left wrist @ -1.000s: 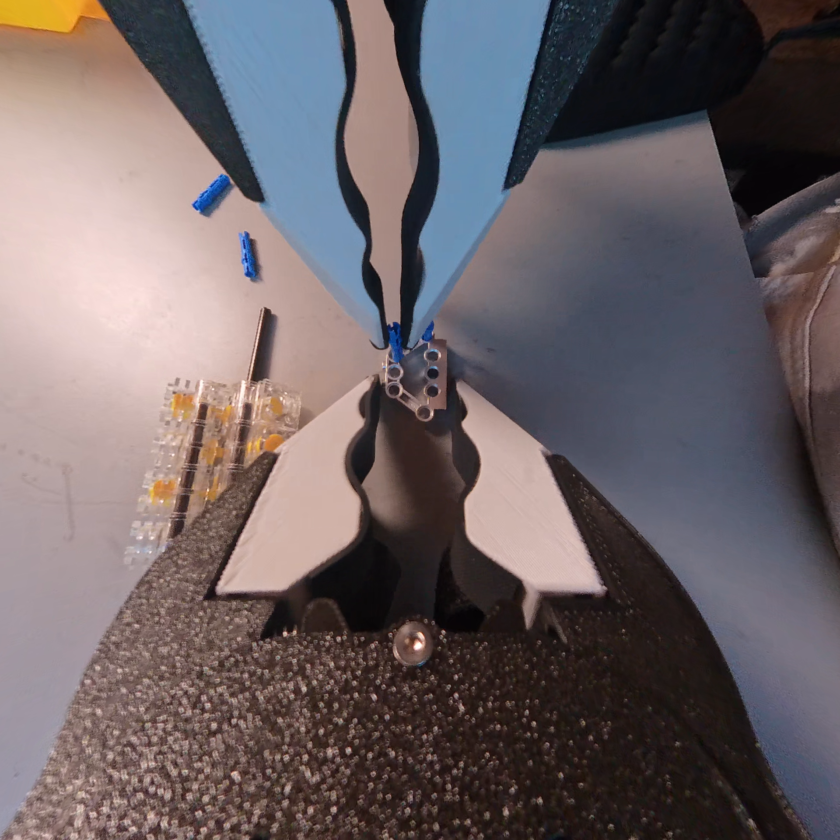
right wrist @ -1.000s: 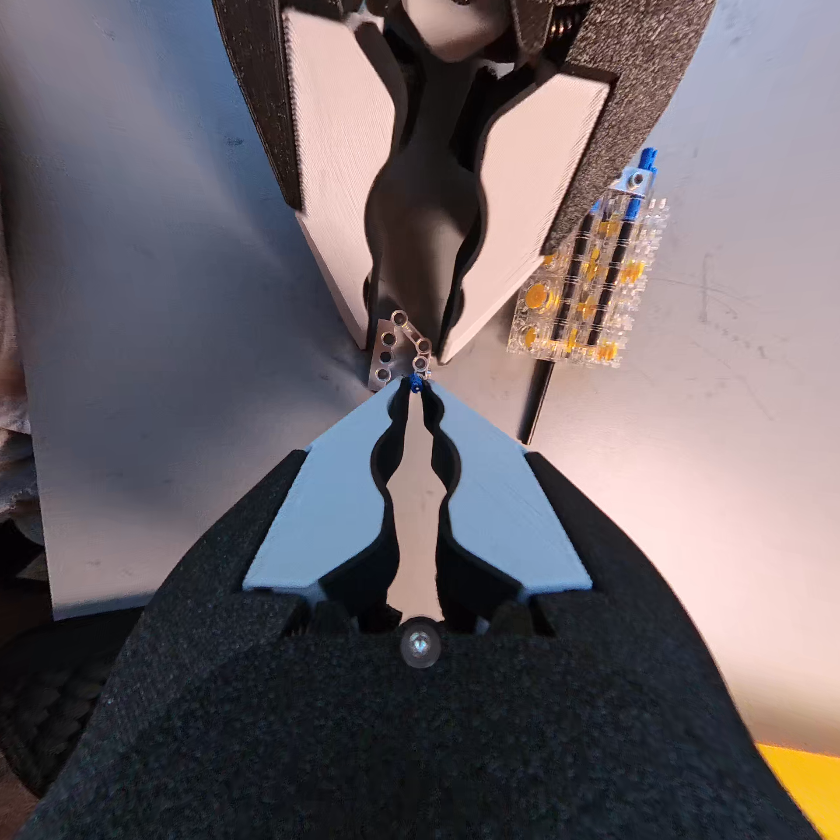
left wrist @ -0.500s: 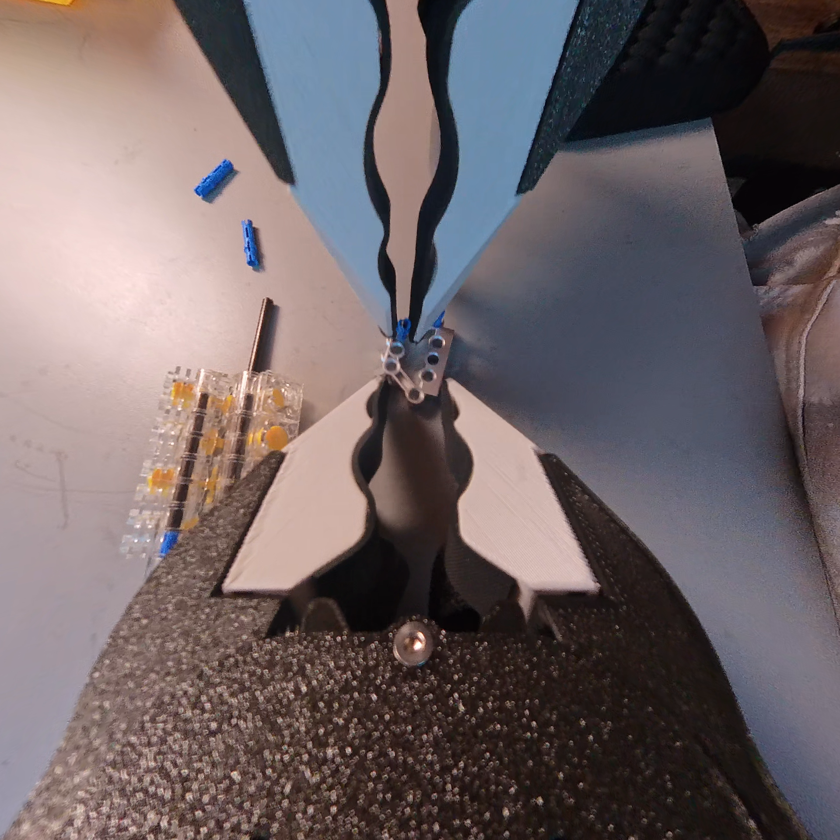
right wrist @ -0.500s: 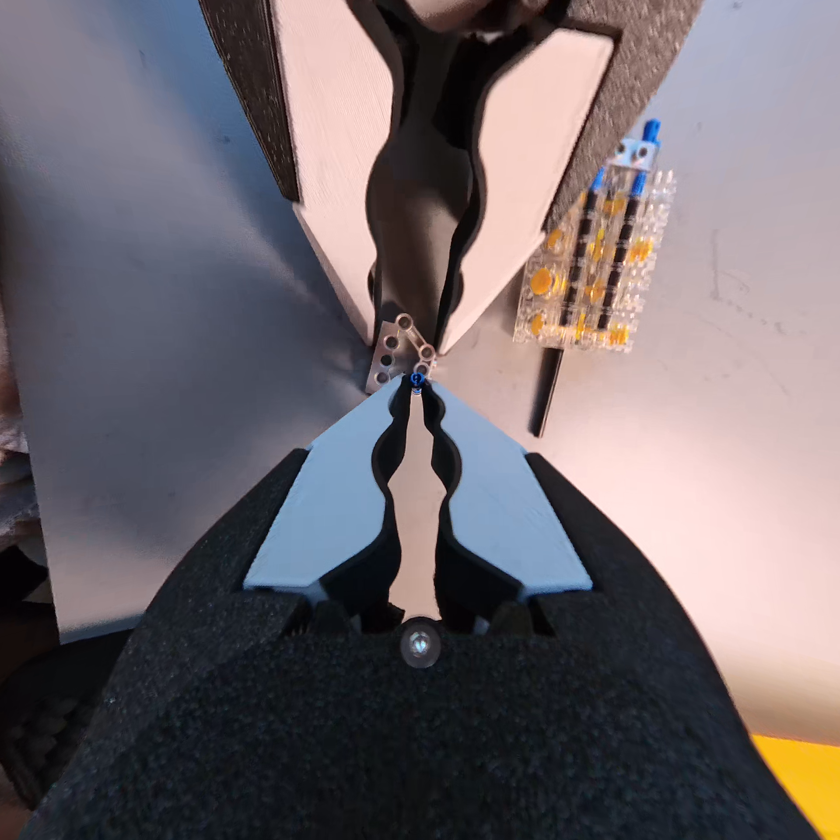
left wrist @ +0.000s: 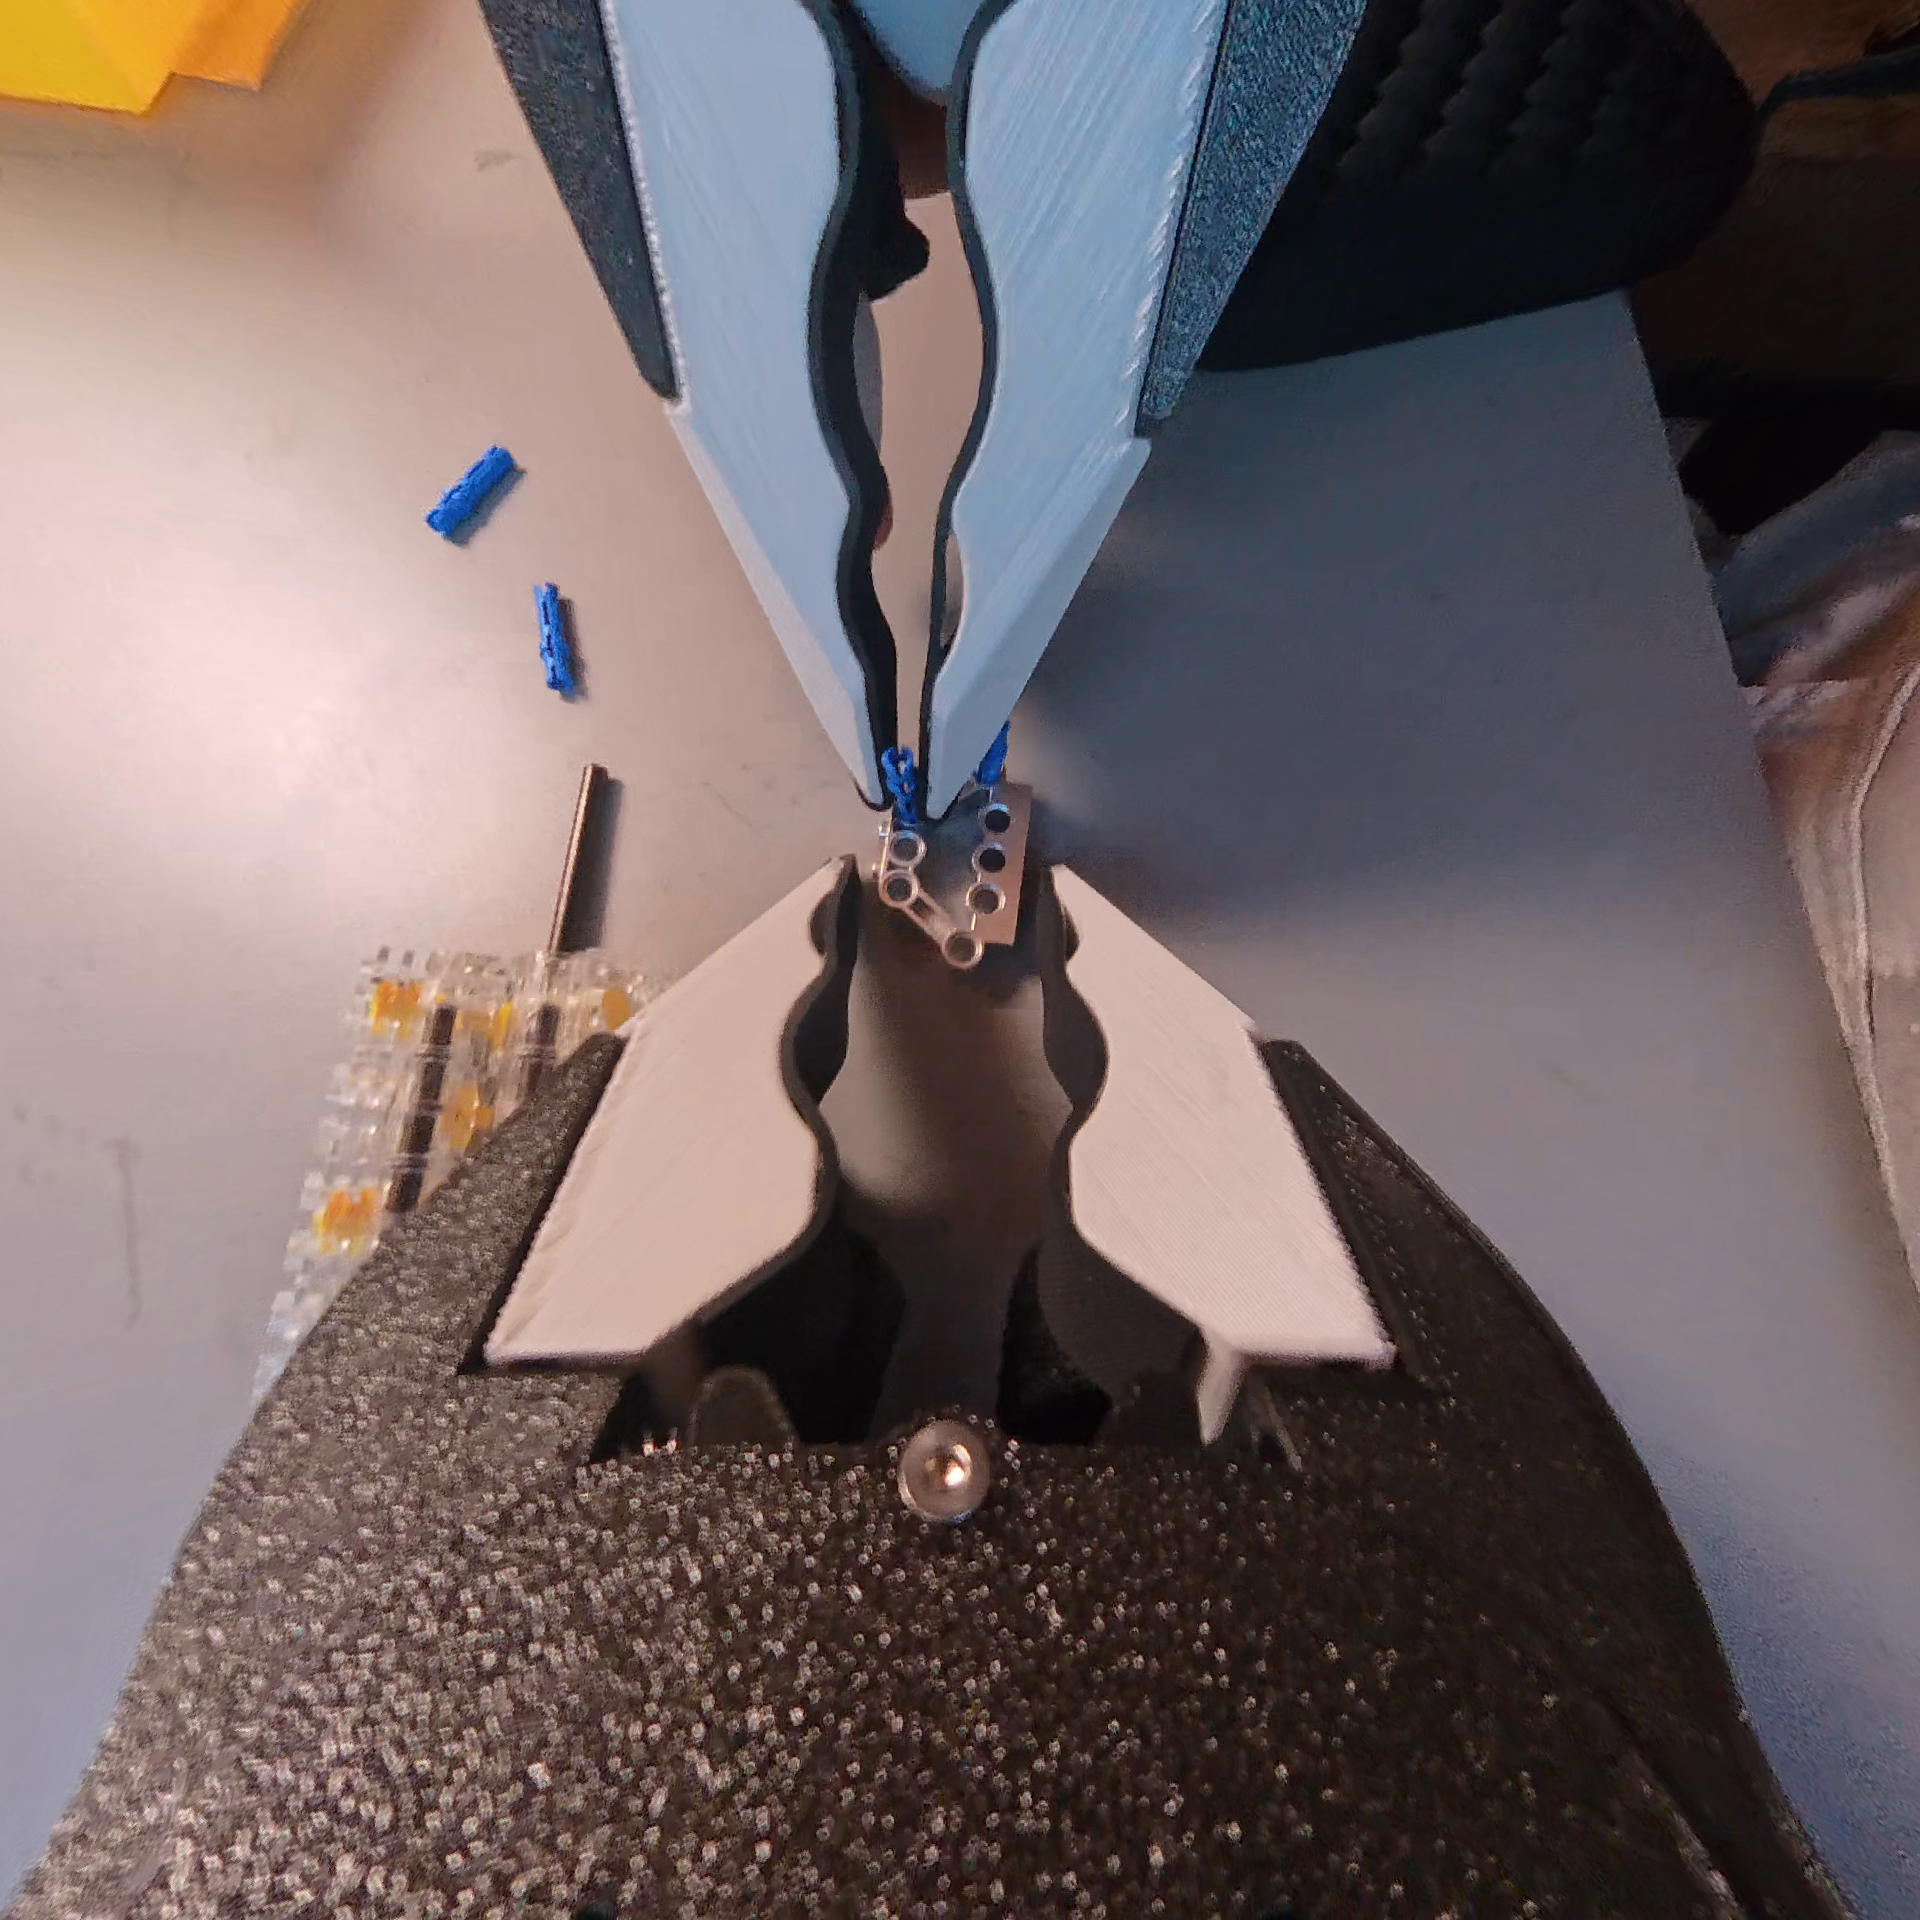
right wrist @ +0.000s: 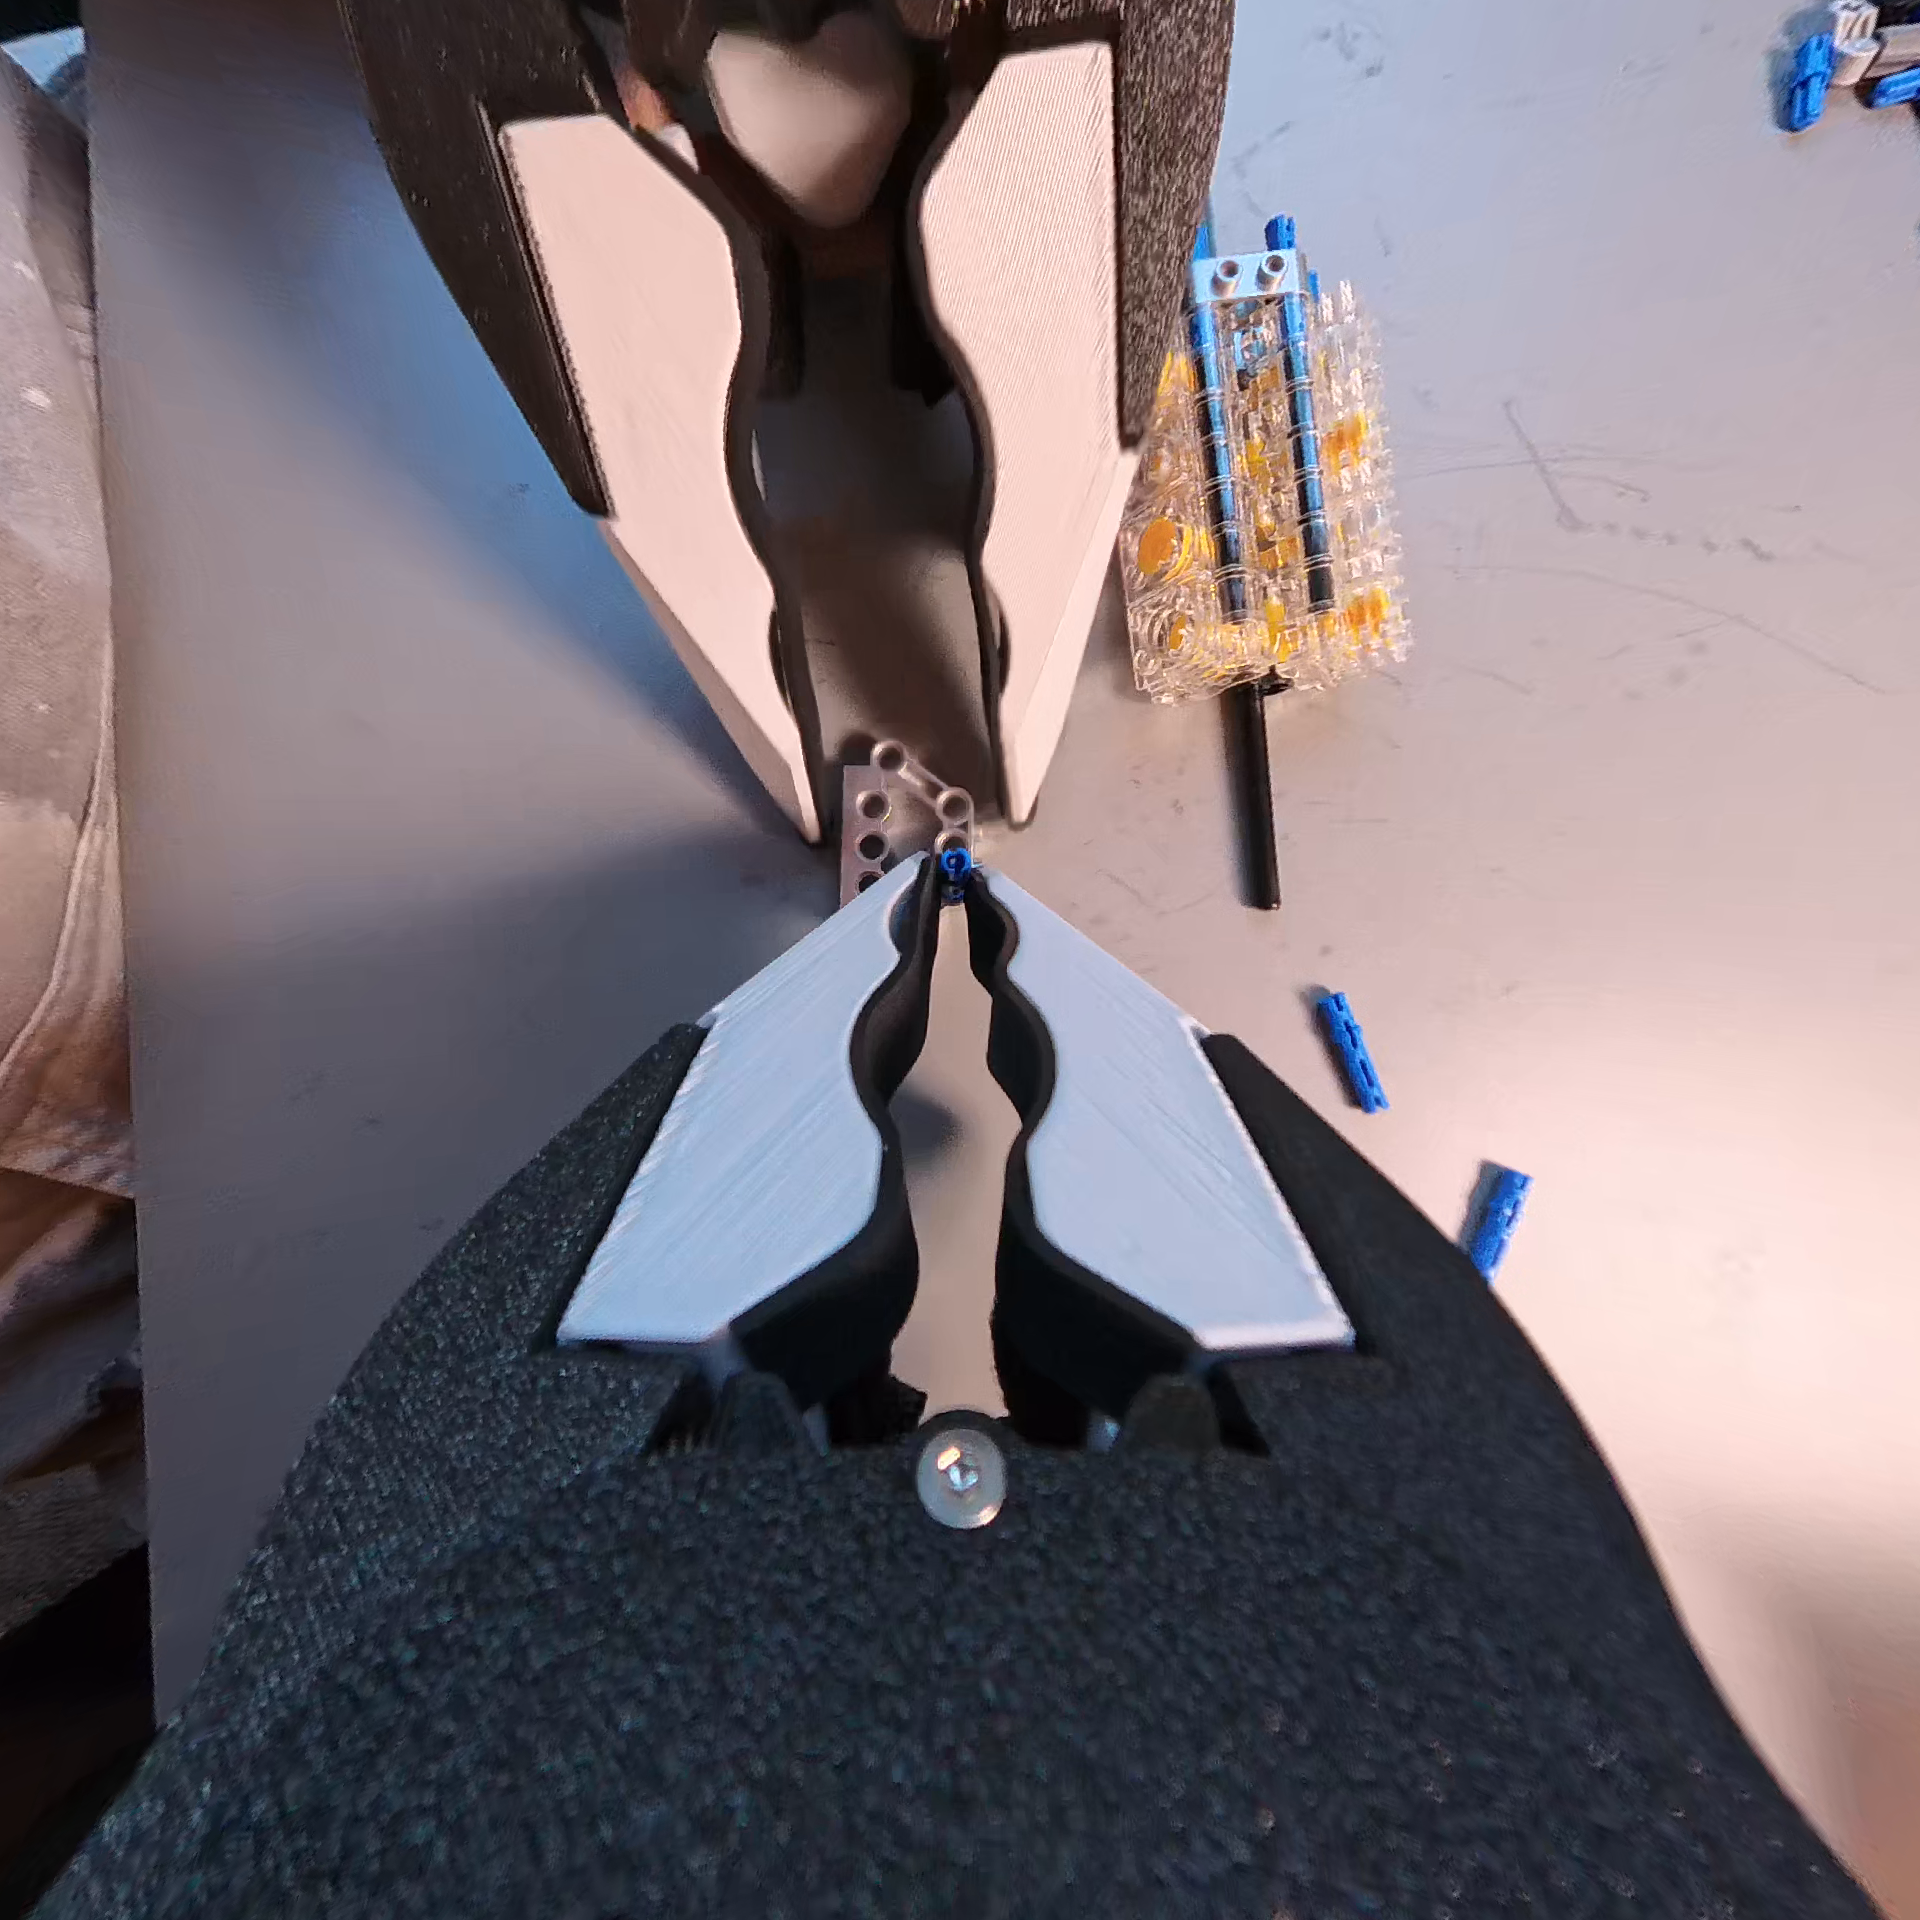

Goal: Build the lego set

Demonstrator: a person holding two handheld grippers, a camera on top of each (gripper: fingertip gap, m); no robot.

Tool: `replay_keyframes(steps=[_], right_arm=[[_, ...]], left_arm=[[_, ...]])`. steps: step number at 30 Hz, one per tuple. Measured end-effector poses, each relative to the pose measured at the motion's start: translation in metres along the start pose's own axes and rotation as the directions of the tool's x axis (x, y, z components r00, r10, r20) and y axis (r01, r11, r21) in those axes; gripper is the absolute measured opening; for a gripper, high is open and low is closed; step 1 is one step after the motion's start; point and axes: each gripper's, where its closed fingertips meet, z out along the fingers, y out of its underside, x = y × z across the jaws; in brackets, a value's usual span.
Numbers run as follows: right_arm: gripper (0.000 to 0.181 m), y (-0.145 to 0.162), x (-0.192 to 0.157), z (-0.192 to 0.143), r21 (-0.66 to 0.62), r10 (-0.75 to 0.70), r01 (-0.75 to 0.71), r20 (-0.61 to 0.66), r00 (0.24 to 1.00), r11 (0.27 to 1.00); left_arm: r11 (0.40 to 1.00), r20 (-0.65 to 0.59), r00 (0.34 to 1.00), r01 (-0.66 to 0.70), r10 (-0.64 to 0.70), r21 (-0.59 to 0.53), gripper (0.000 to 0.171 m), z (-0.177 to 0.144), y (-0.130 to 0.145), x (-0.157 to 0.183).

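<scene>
Left wrist view shows the left gripper [left wrist: 951, 914], its pale grey fingers [left wrist: 686, 1132] pinching a small grey perforated bracket [left wrist: 956, 873] from both sides, just above a grey worktop [left wrist: 1351, 727]. Facing it tip to tip is the right gripper [left wrist: 902, 800], whose light blue fingers [left wrist: 748, 312] are pressed together on a small blue pin [left wrist: 900, 779] at the bracket's nearest hole; a second blue pin [left wrist: 995, 753] stands in the bracket's other arm. The bracket is held close to the worktop's edge, beside pale cloth [left wrist: 1849, 831]. Two loose blue pins [left wrist: 470, 507] [left wrist: 554, 651] lie on the worktop farther in, well apart from the grippers. A clear block assembly with yellow parts [left wrist: 436, 1091] lies near the left gripper, with a black axle [left wrist: 577, 862] sticking out of it. A yellow object [left wrist: 125, 47] sits at a far corner. In the right wrist view, a few more blue and grey pieces [right wrist: 1839, 52] lie far off on the worktop.
</scene>
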Motion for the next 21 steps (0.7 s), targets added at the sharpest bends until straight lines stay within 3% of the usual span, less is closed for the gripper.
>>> replay_keyframes(steps=[12, 14, 16, 21], right_arm=[[0.003, 0.0, -0.001, 0.0, -0.032, 0.015, -0.015, 0.004, 1.0, 0.999], [0.017, -0.003, -0.003, -0.005, -0.047, -0.029, 0.028, -0.007, 1.0, 0.998], [0.018, -0.008, -0.004, -0.008, -0.068, -0.065, 0.064, -0.012, 0.998, 0.996], [0.004, -0.008, -0.002, -0.011, -0.149, -0.118, 0.113, -0.027, 0.993, 0.982]], left_arm=[[1.0, -0.005, 1.0, 0.029, -0.029, -0.01, 0.027, 0.003, -0.002, 0.003], [1.0, -0.002, 1.0, 0.028, -0.028, -0.01, 0.027, 0.004, -0.002, 0.003], [1.0, -0.002, 1.0, 0.026, -0.026, -0.011, 0.027, 0.004, -0.002, 0.003], [1.0, 0.0, 1.0, 0.023, -0.023, -0.012, 0.027, 0.003, -0.001, 0.003]])
